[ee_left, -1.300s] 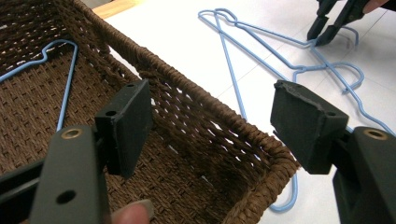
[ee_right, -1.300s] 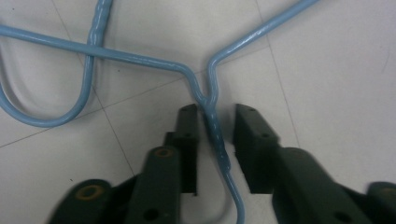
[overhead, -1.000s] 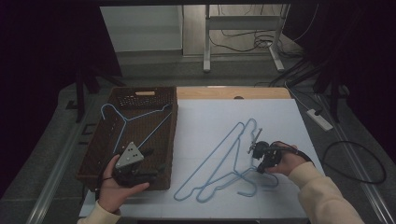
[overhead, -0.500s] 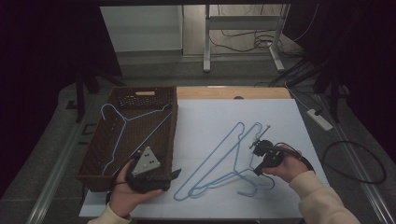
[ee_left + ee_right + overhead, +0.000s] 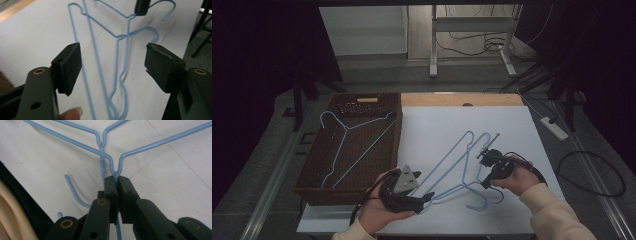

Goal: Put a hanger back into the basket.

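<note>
Two blue wire hangers (image 5: 451,161) lie overlapped on the white sheet (image 5: 512,125). My right gripper (image 5: 487,182) is shut on the neck of the upper hanger (image 5: 115,173), just below where its two shoulder wires meet. The other hanger's twisted neck (image 5: 102,161) and hook (image 5: 75,192) lie beside it. My left gripper (image 5: 428,196) stands open at the hangers' near left corner. Its jaws are wide apart in the left gripper view (image 5: 115,67), over the hanger wires (image 5: 96,60), and its pads (image 5: 67,66) touch nothing. A third blue hanger (image 5: 346,145) lies in the brown basket (image 5: 312,192).
The brown basket takes up the table's left side, close to my left hand. A bare wooden strip (image 5: 462,99) runs along the far edge of the sheet. Cables and a power strip (image 5: 554,127) lie on the floor to the right.
My left gripper has moved right, from the basket's front edge out over the sheet to the hangers' near corner. The right gripper has stayed on the hanger neck.
</note>
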